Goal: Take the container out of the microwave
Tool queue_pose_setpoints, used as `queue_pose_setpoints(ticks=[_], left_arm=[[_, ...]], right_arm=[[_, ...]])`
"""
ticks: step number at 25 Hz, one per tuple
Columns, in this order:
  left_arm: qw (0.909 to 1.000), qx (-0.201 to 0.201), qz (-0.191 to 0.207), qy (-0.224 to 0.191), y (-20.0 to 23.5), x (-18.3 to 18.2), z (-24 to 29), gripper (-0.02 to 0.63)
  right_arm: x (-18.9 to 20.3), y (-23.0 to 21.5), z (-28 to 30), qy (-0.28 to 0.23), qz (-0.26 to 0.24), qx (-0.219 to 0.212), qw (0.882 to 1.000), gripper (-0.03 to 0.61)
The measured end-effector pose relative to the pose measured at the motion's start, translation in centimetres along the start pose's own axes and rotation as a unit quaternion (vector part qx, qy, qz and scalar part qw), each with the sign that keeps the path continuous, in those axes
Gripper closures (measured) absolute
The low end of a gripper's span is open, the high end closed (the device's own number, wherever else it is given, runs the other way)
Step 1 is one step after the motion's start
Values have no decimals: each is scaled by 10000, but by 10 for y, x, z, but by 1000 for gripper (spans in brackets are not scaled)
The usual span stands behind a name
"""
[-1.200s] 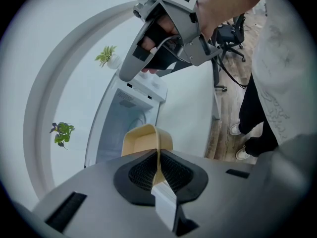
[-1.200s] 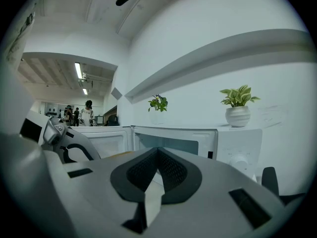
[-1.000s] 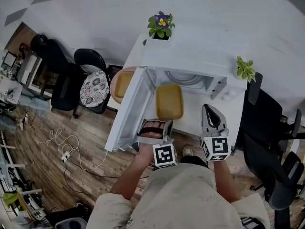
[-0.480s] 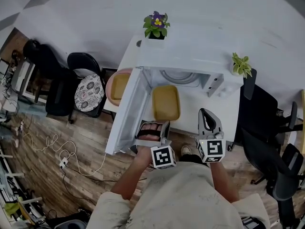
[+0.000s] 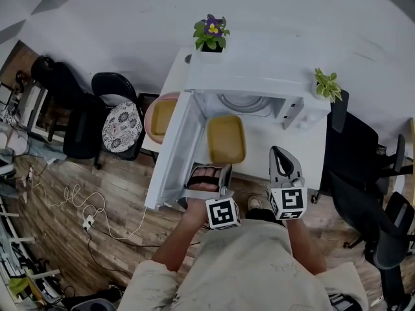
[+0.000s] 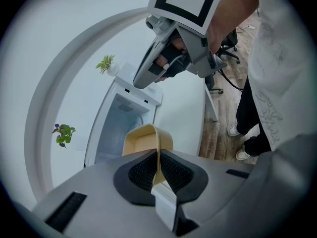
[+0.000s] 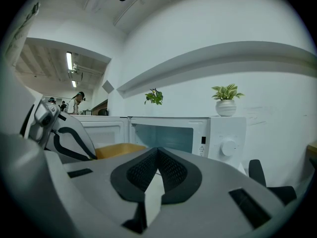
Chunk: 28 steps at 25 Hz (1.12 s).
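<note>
The yellow container (image 5: 225,139) is outside the white microwave (image 5: 249,76), over the table in front of the open cavity; I cannot tell whether it rests there. My left gripper (image 5: 219,167) is shut on its near rim. In the left gripper view the pads (image 6: 171,170) pinch the container (image 6: 143,138) wall. My right gripper (image 5: 281,150) hovers to the right of the container, shut and empty. The right gripper view shows its own pads (image 7: 171,170) closed together. The microwave door (image 5: 174,149) hangs open to the left.
A pink plate (image 5: 154,109) with a yellow dish lies left of the door. A flowering pot (image 5: 213,34) stands on the microwave, a green plant (image 5: 327,86) to its right. Black chairs (image 5: 363,167) stand right, more chairs (image 5: 120,118) left, and cables (image 5: 91,206) cross the wood floor.
The right gripper has sunk a little beside the container. The left gripper keeps its hold, and the container stays in front of the microwave.
</note>
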<state>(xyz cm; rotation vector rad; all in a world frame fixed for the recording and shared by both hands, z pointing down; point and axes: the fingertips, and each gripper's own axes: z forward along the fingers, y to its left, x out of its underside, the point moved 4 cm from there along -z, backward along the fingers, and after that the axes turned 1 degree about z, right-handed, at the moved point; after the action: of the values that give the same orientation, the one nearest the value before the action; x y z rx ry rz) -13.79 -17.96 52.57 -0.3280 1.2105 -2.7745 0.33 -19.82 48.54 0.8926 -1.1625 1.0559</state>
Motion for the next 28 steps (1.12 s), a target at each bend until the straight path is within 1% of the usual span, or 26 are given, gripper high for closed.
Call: queue_pose_setpoints(ticks=[16,21,28], left_arm=[[9999,-67,-76,73,6,3,-3,586],[9999,-93,-44,133,12,5,-4,586],[9998,-131,-73,109,15,3,-1,586]], right_arm=[[-2,0,0,-7,-3,-74,10000,563],[-1,1,1,16,34,-77,10000,563],[2,1,3,35,47,-98,9999,563]])
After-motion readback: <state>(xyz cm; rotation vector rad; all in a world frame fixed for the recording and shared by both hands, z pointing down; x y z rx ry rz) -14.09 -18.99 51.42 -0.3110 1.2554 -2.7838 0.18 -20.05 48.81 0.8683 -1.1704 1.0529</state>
